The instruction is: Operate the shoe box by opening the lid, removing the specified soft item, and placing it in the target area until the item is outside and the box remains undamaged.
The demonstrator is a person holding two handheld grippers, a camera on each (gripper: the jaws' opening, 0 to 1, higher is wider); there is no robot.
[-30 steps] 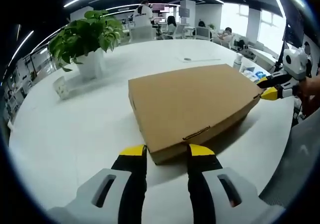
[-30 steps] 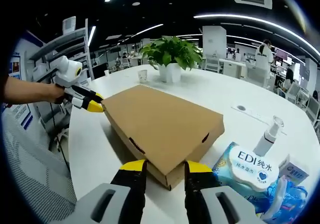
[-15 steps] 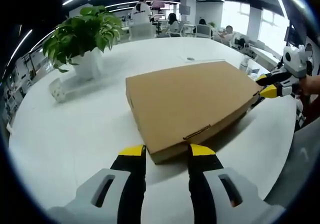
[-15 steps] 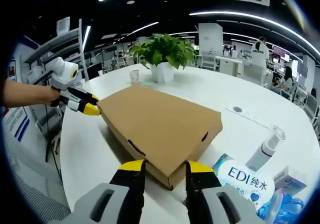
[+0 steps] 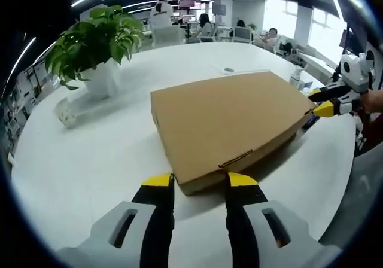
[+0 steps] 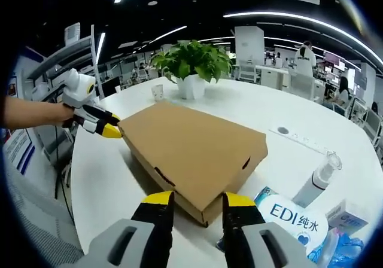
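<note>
On table [image 5: 78, 154] | shoe box [image 5: 230, 121] unmoved, lid shut | both grippers unchanged

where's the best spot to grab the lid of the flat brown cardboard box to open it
Probably the lid's front lip beside the tuck-slot on the flat brown cardboard box, approached low from the near edge. The box lies closed and flat on the white round table, so only its edges offer purchase. The left gripper and right gripper each already straddle a corner, jaws open.

The box [image 5: 230, 121] is matt brown cardboard. It lies on a smooth, faintly glossy white tabletop [image 5: 90, 154]. The wipes pack [image 6: 293, 217] is shiny plastic film.
</note>
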